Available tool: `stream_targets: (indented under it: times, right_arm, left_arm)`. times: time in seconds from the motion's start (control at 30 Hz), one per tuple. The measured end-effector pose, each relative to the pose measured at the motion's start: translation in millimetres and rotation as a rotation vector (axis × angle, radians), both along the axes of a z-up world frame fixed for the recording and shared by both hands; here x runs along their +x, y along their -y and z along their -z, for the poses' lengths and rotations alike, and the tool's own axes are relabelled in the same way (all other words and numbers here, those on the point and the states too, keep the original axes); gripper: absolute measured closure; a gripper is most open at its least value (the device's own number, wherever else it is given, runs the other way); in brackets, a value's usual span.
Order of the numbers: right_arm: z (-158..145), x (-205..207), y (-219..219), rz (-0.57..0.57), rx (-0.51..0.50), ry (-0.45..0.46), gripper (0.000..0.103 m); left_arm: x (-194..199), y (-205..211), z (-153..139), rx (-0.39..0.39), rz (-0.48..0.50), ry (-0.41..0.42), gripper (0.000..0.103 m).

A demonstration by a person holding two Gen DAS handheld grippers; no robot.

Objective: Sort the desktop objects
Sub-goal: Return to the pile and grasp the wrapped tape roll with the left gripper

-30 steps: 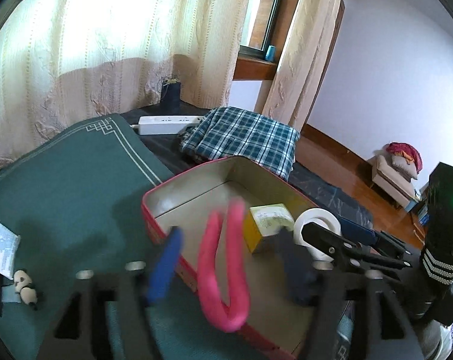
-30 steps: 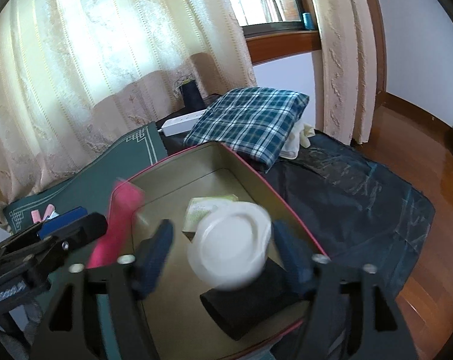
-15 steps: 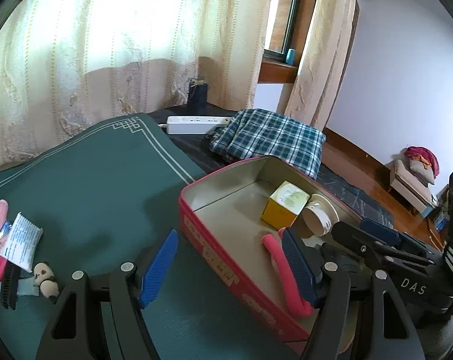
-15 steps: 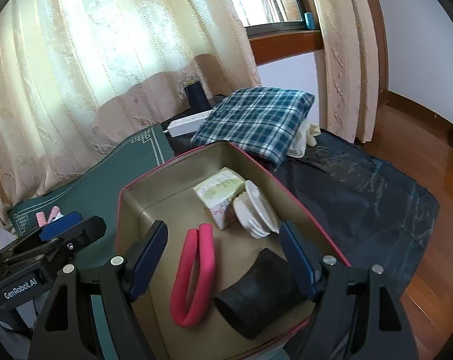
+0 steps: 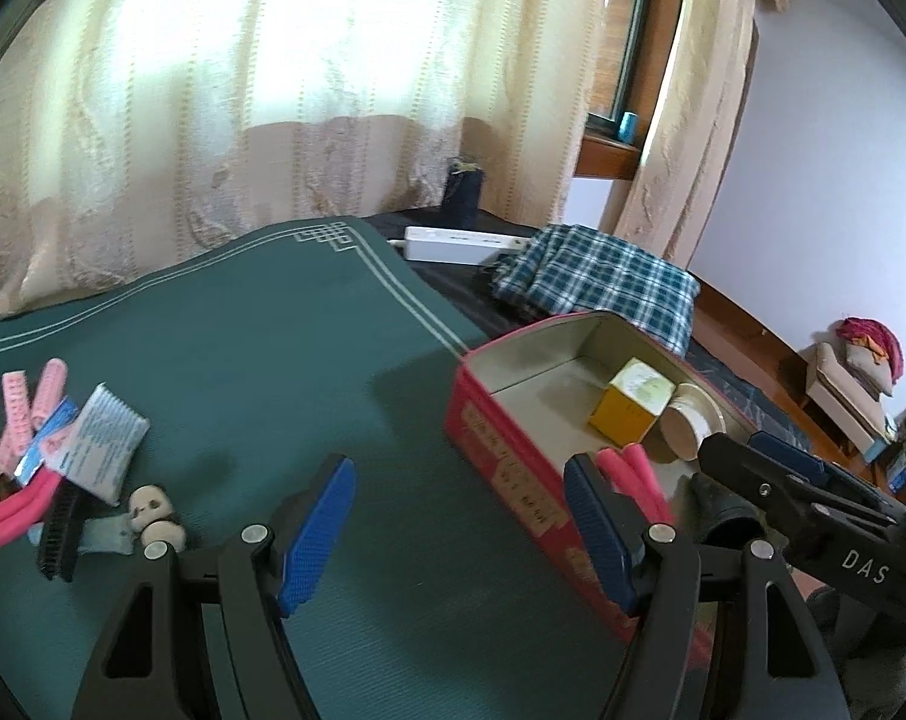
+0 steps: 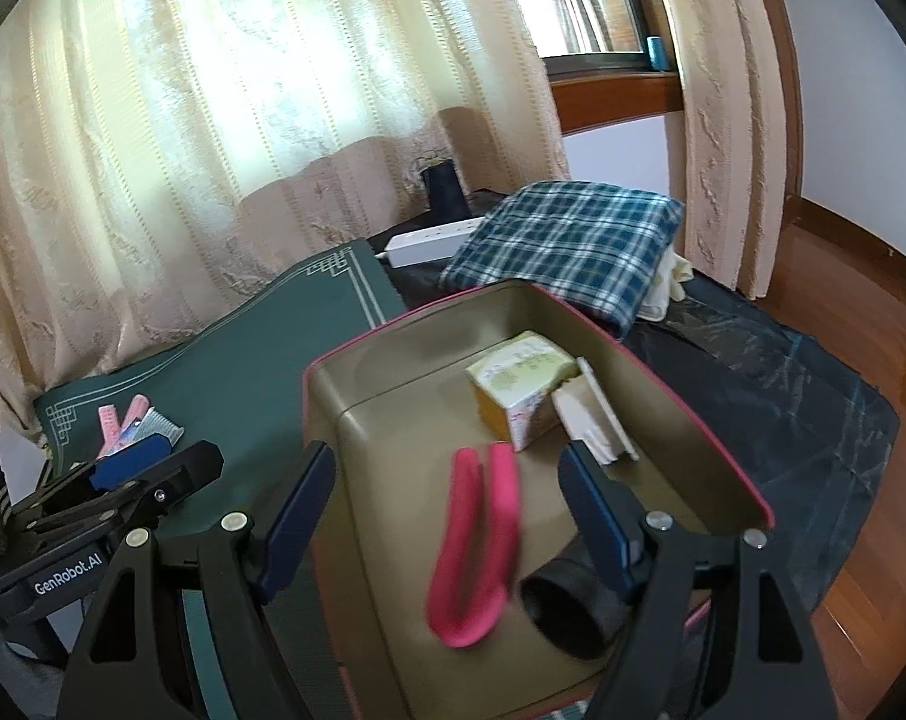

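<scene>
A red tin box (image 5: 501, 450) (image 6: 723, 444) stands on the green mat (image 5: 243, 360). Inside lie a bent pink foam curler (image 6: 477, 540) (image 5: 633, 474), a yellow carton (image 6: 519, 384) (image 5: 630, 399), a white tape roll (image 6: 597, 420) (image 5: 690, 429) and a black cylinder (image 6: 567, 600). My left gripper (image 5: 465, 534) is open and empty over the mat, left of the box wall. My right gripper (image 6: 447, 516) is open and empty above the box. A pile at the mat's left holds pink curlers (image 5: 30, 402), a white packet (image 5: 102, 435), a black comb (image 5: 60, 531) and a panda charm (image 5: 156, 513).
A white power strip (image 5: 459, 243) and a folded plaid cloth (image 5: 597, 288) lie behind the box. A dark cone (image 5: 462, 189) stands by the curtain. The table drops to a wooden floor (image 6: 861, 276) on the right.
The pink curler and the tape roll have dropped into the box. My left gripper has swung left, away from the box toward the pile. My right gripper has drawn back a little.
</scene>
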State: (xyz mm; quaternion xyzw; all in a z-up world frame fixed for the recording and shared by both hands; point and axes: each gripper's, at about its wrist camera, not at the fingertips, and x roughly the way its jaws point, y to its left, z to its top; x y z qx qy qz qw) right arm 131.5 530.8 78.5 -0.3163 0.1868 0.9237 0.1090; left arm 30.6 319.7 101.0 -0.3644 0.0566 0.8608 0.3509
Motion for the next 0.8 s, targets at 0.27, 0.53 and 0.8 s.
stream_targets:
  times: [0.27,0.53,0.8]
  right_arm:
    - [-2.5,-13.1,30.2,-0.068,0.005,-0.008,0.023]
    - [5.7,-38.5,70.2,-0.16,0.003,0.019,0.023]
    - [14.4,-64.2,119.6,-0.263,0.012,0.059,0.023]
  left_arm:
    - [-11.5,37.9,4.2,0.011,-0.06,0.026,0.029]
    - [-31.0,92.3,16.1,-0.005,-0.167,0.051,0.029]
    - [-58.2,165.0,30.7,-0.021,-0.319,0.07,0.029]
